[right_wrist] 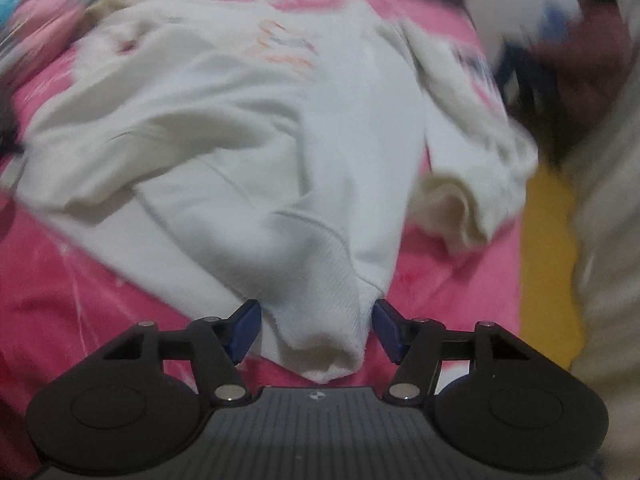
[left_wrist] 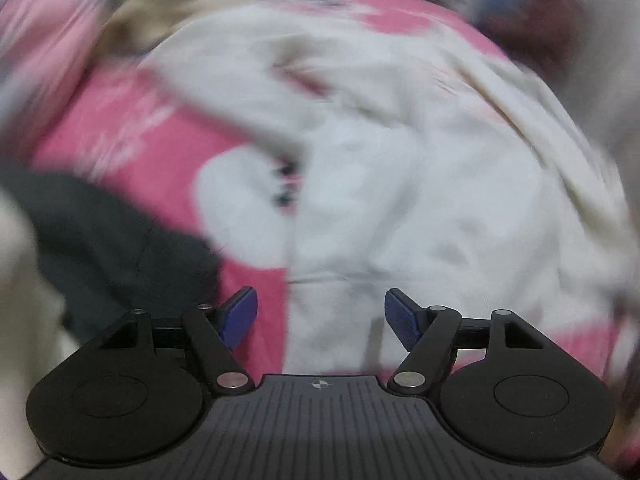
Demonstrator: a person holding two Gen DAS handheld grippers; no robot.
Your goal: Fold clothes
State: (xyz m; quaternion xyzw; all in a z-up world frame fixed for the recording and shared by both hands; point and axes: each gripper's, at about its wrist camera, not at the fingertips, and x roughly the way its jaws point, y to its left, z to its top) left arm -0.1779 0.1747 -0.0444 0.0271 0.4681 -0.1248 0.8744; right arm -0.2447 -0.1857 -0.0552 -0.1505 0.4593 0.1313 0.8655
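We see the white sweatshirt (right_wrist: 224, 128) spread on the pink printed bedcover (right_wrist: 60, 300), its body running away toward twelve o'clock. Our right gripper (right_wrist: 316, 332) stands open, with the ribbed cuff (right_wrist: 320, 336) lying between its blue pads, which do not pinch it. Our left gripper (left_wrist: 320, 320) is open too, over white cloth at twelve, gripping nothing. We judge the right hand nearer a grasp.

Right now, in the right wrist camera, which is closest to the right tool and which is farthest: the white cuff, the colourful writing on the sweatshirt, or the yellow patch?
From the right tool:
1. White cuff, between its fingers.
2. Yellow patch, off right.
3. Colourful writing, far up the sweatshirt.
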